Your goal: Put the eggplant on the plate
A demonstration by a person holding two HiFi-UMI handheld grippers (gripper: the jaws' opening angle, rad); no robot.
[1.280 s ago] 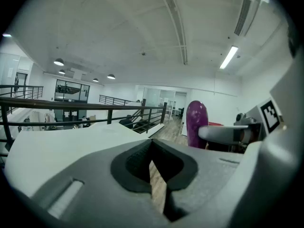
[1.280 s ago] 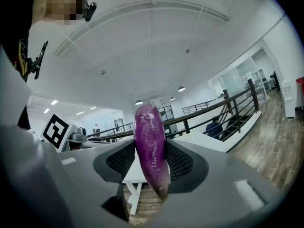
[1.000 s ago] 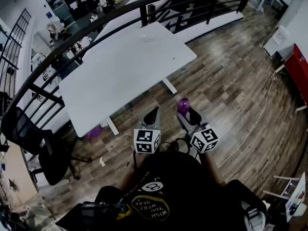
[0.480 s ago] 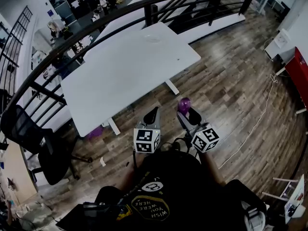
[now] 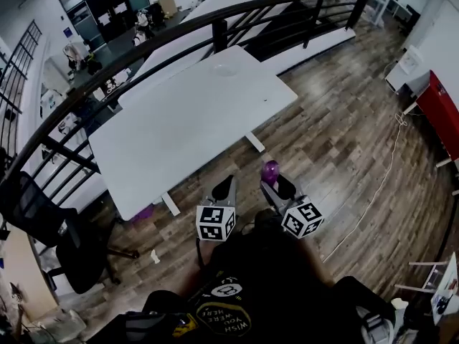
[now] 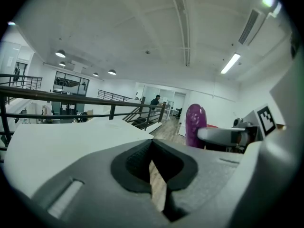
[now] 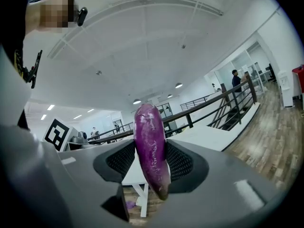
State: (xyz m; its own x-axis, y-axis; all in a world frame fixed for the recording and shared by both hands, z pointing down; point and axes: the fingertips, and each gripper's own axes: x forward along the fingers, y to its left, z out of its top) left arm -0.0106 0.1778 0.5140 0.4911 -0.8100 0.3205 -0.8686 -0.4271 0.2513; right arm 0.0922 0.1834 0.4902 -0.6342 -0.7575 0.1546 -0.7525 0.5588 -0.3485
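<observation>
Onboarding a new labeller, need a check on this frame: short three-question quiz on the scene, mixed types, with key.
1. Multiple choice: where is the eggplant?
A) in a bowl
B) clamped upright in the right gripper
C) in a basket
2. True or false: the left gripper is shut with nothing in it.
3. Short answer: what does the plate stand on, and at which end?

Key:
1. B.
2. True.
3. The white table, at the end far from the person.
</observation>
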